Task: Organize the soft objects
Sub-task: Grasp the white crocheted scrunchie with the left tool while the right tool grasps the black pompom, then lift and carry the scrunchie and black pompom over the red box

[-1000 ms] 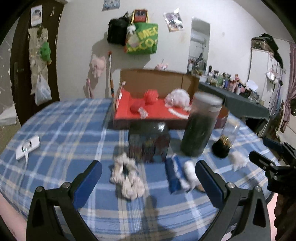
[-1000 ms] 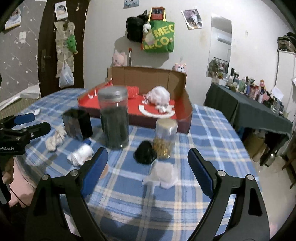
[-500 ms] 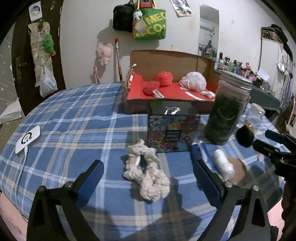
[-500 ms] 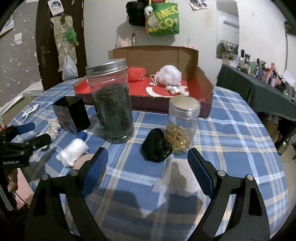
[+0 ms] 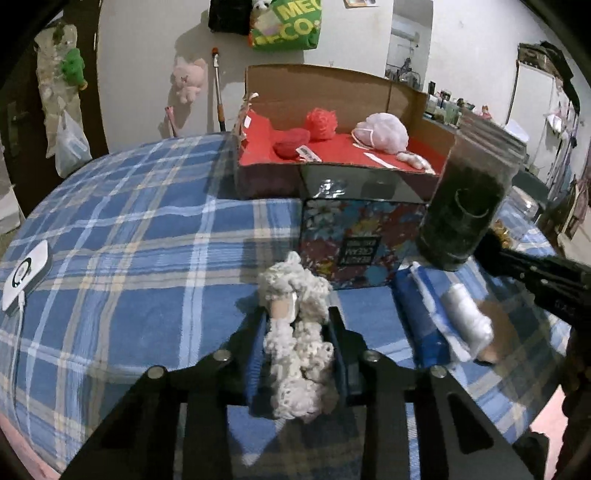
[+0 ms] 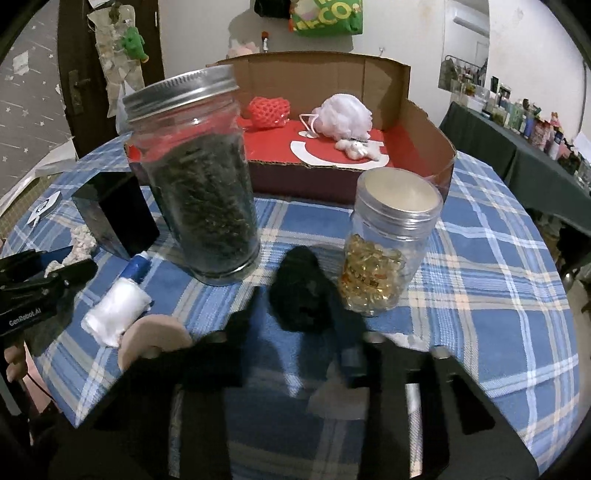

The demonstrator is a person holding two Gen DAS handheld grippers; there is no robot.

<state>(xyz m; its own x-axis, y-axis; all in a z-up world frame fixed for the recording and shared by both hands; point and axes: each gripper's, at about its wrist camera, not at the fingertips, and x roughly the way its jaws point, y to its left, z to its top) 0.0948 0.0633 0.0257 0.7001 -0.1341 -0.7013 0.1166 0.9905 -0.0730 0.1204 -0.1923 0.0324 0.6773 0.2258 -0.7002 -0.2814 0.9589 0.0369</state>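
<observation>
Left gripper (image 5: 295, 354) is clamping the cream scrunchie (image 5: 297, 343); its jaws have just been closing and the blue pads are pressing both sides of the fluffy fabric. The scrunchie is lying on the blue plaid tablecloth (image 5: 129, 258), its far end sticking out past the fingertips, just in front of the floral box (image 5: 354, 247).

Right gripper (image 6: 299, 317) is squeezing in on the black scrunchie (image 6: 299, 291); its jaws have just been closing too. That view is dark and blurred at the fingers, so the grip looks made, but pad contact is hard to confirm. The black scrunchie is sitting on the cloth between the tall jar (image 6: 199, 177) of dark stuff and the small jar (image 6: 388, 251) of amber capsules, touching or nearly touching the small one.

A white cloth roll (image 6: 118, 310) is lying to the left, with a blue roll (image 6: 136, 267) just behind it and a round beige pad (image 6: 155, 339) in front.

Further back, the cardboard box (image 6: 424, 122) with the red liner is holding a red mesh puff (image 6: 267, 110), a white puff (image 6: 341, 116) and a small pale plush bit (image 6: 356, 146).

In the left wrist view a white charger puck (image 5: 24, 273) is sitting at the table's left edge. On the wall a green tote bag (image 5: 284, 24) and a pink plush (image 5: 188, 77) are hanging.
</observation>
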